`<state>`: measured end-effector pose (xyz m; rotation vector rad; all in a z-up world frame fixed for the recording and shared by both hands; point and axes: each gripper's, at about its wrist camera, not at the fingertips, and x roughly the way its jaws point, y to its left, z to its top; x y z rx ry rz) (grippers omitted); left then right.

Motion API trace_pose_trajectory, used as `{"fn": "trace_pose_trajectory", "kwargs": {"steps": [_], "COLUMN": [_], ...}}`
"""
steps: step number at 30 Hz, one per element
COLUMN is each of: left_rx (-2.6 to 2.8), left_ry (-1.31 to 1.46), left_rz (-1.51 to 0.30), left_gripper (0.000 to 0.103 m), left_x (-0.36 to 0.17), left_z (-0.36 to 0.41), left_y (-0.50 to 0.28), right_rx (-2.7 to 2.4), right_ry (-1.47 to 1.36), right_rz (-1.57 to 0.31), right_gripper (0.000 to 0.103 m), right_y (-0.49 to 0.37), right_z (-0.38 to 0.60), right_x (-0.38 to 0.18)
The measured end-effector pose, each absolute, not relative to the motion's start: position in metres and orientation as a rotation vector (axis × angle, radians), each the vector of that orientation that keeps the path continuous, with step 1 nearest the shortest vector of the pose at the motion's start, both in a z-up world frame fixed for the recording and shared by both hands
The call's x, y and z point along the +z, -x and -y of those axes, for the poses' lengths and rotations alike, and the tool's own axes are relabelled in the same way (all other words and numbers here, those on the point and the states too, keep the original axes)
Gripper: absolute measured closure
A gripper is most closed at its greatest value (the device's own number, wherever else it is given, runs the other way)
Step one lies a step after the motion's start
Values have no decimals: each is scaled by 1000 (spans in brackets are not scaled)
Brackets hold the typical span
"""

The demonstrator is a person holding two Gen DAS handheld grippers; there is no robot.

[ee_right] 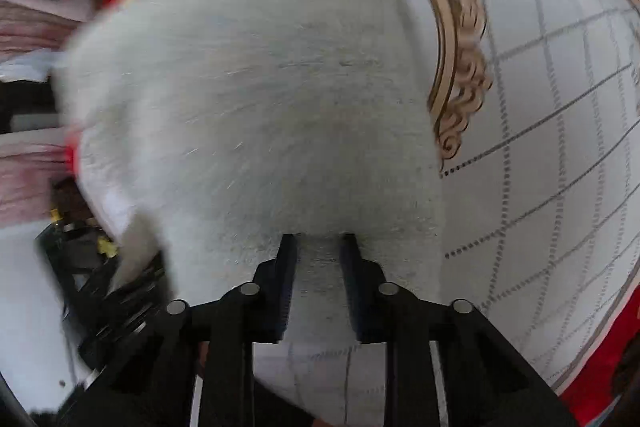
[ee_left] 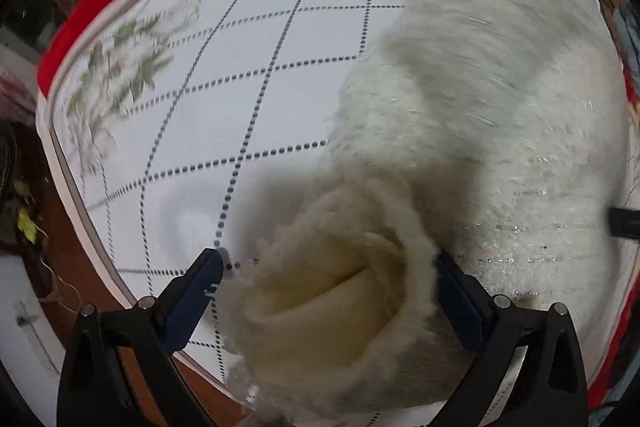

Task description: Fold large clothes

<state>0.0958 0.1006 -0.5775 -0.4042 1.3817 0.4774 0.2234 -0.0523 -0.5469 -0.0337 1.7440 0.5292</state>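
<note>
We see the fluffy white garment (ee_left: 472, 115) lying on the quilted bed cover (ee_left: 248, 75). The left tongs (ee_left: 332, 259) stand spread around a rolled edge, pads apparently not pressing. The right tongs (ee_right: 318, 247) pinch a narrow fold. We judge the loose left hold may let the fabric slip, spoiling the fold. No containers appear.
</note>
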Motion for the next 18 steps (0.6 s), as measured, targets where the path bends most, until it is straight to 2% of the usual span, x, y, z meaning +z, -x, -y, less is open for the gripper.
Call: {"fn": "trace_pose_trajectory", "kwargs": {"steps": [2, 7, 8, 9, 11, 14, 18], "left_rx": [485, 473, 460, 450, 446, 472, 481], "left_ry": [375, 344, 351, 351, 322, 296, 339], "left_rz": [-1397, -1341, -1313, -1290, -1253, -1242, -1387], "left_gripper": [0, 0, 0, 0, 0, 0, 0], "left_x": [-569, -497, -481, -469, -459, -479, -558], "left_z": [-101, -97, -97, -98, -99, -113, -133], "left_y": [-102, -128, -138, -152, -183, -235, -258], "right_rx": [489, 503, 516, 522, 523, 542, 537], "right_ry": [83, 46, 24, 11, -15, -52, 17], "right_rz": [-1735, -1796, -1777, -1748, -1695, -1660, -1659], "right_gripper": [81, 79, 75, 66, 57, 57, 57], "right_y": [-226, -241, -245, -249, -261, -282, -309], "right_z": [38, 37, 42, 47, 50, 37, 5], "right_x": [-566, -529, -518, -505, -488, -486, -517]}}
